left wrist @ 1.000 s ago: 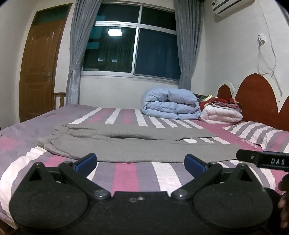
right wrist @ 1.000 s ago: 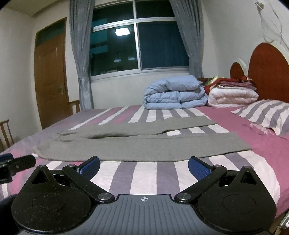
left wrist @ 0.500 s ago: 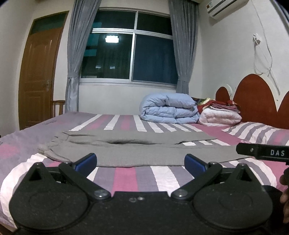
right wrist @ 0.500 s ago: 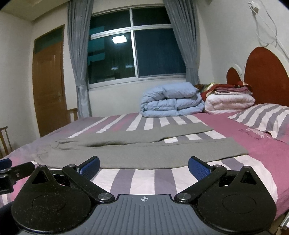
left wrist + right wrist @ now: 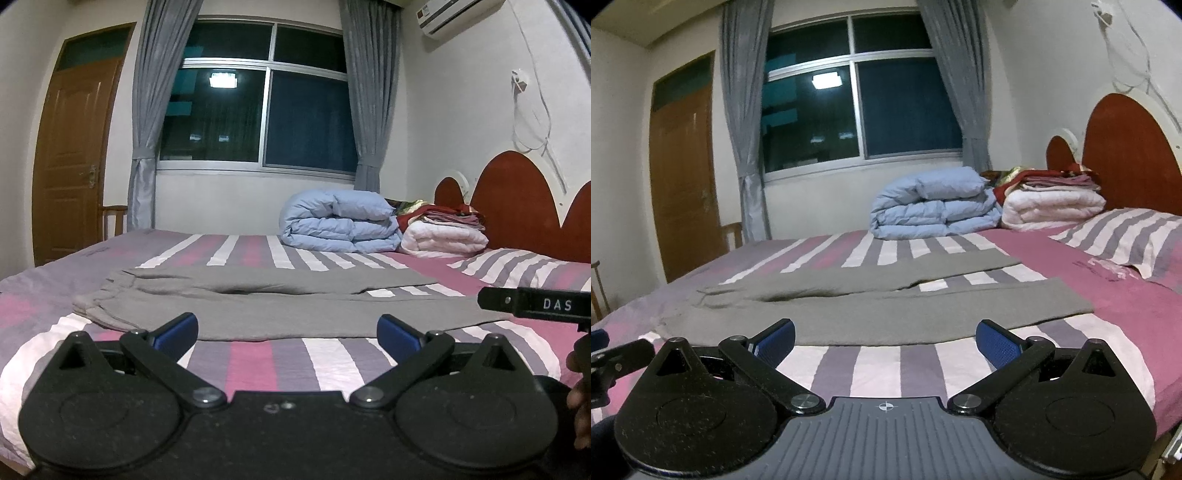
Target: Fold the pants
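Grey pants [image 5: 280, 306] lie flat across striped bed [image 5: 258, 358], legs spread toward the headboard [image 5: 1126, 147] side, waistband toward the door. Left gripper [image 5: 287, 330] and right gripper [image 5: 885, 338] hover just short of near leg edge, both with fingers wide apart, holding nothing.

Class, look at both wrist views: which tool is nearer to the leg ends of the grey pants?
Right. The right tool hovers open before the leg ends of the pants; the left tool, also open, faces the waist end.
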Tool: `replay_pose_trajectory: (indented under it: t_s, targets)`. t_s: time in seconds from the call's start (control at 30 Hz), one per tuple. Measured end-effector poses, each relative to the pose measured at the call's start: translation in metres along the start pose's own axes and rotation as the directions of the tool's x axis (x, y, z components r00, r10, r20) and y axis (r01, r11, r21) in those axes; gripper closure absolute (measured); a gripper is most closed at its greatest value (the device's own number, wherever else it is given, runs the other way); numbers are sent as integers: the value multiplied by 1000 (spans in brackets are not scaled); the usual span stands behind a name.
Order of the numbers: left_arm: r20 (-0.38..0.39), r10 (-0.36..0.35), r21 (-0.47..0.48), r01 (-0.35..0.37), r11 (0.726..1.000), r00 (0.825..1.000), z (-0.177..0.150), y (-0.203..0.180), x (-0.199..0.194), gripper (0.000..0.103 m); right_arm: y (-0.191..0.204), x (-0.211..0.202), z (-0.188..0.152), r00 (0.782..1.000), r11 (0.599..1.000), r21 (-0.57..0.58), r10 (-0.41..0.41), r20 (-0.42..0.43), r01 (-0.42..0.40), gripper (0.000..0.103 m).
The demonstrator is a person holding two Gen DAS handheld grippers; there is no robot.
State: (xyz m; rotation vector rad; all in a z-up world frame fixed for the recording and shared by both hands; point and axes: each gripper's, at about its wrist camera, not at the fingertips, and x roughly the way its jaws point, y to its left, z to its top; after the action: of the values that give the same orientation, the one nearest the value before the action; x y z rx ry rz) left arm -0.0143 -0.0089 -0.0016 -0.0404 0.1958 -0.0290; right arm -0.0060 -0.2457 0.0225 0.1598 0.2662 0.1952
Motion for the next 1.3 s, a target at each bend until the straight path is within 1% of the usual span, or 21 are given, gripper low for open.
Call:
replay_pose_trajectory:
  t_s: [0.17, 0.47, 1.3]
  targets:
    - [4, -10, 18, 10, 1000, 1000, 0, 2, 1, 6, 0, -2, 1, 1000, 1000, -2, -6, 6, 6, 0]
    - [4, -5, 6, 5, 1000, 1000, 0, 4, 1, 6, 4, -3, 2, 1000, 999, -41, -3, 2, 3, 0]
    - [8, 0, 8, 0, 1000, 1000, 0, 4, 1, 6, 10, 0, 2, 1000, 999, -39, 4, -2, -4, 0]
